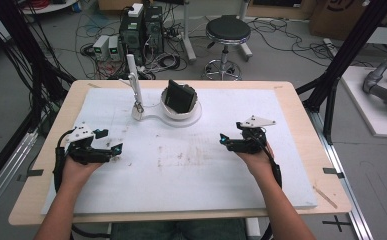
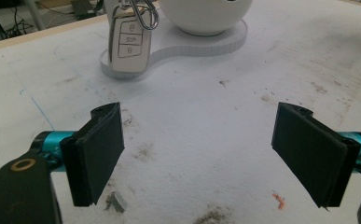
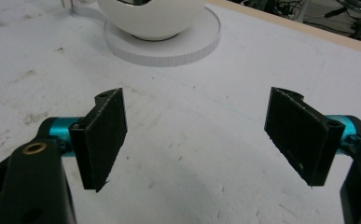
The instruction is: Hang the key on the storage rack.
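A white bowl (image 1: pixel 182 112) sits on a flat white base (image 1: pixel 151 119) at the back middle of the white board (image 1: pixel 191 175), with a dark boxy object (image 1: pixel 179 96) inside it. A white post (image 1: pixel 133 80) rises from the base's left end, and a car key fob (image 2: pixel 130 43) hangs there from a metal ring. My left gripper (image 1: pixel 110 141) rests at the left of the board, jaws wide apart over bare surface (image 2: pixel 201 154). My right gripper (image 1: pixel 228 137) is at the right, also open with nothing between its pads (image 3: pixel 197 135). The bowl (image 3: pixel 152 16) lies ahead of both.
The board lies on a wooden table (image 1: pixel 306 125) with its edges close by all round. Beyond the far edge stand a black stool (image 1: pixel 227 35), computer boxes (image 1: pixel 141 32) and floor cables. Black frame struts (image 1: pixel 336 65) flank the table. Small specks (image 2: pixel 278 199) dot the board.
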`<state>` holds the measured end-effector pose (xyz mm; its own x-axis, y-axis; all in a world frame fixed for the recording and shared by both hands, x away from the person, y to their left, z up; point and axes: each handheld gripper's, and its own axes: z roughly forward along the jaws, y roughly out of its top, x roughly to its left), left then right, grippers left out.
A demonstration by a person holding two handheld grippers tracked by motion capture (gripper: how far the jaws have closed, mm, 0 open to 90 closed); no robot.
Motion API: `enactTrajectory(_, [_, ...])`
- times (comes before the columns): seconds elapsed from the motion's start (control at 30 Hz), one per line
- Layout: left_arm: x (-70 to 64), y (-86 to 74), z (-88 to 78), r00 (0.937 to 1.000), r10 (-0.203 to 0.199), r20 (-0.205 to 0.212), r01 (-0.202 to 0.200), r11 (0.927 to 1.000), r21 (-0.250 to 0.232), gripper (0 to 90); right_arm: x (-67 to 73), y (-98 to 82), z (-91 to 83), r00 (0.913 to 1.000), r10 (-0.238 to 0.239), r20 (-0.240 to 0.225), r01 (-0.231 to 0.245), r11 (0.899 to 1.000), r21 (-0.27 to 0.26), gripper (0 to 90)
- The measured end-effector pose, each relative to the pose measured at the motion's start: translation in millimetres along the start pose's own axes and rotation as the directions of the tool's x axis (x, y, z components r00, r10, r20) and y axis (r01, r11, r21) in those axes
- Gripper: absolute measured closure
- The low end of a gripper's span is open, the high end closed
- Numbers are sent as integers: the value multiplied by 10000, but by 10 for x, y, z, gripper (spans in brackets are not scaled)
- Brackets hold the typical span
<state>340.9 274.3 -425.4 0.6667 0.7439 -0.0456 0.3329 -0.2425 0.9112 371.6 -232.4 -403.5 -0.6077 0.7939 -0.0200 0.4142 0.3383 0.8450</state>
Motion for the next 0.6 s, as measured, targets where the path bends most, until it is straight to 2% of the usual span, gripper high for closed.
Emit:
enactTrajectory(0.13, [-15,4,27,10000,23,53,-23,10000,36,168,-30,-39,5,9999,117,55,-118,9999,126,213])
enactTrajectory(0.3, [-37,6,47,9998,122,139,-124,9998,129,168,-69,-61,-12,9997,212,145,-212,9998,55,213])
enactTrajectory(0.6, [-46,-10,28,9999,72,77,-73,9998,178,168,-104,-63,5,9996,238,149,-237,9997,-75,213])
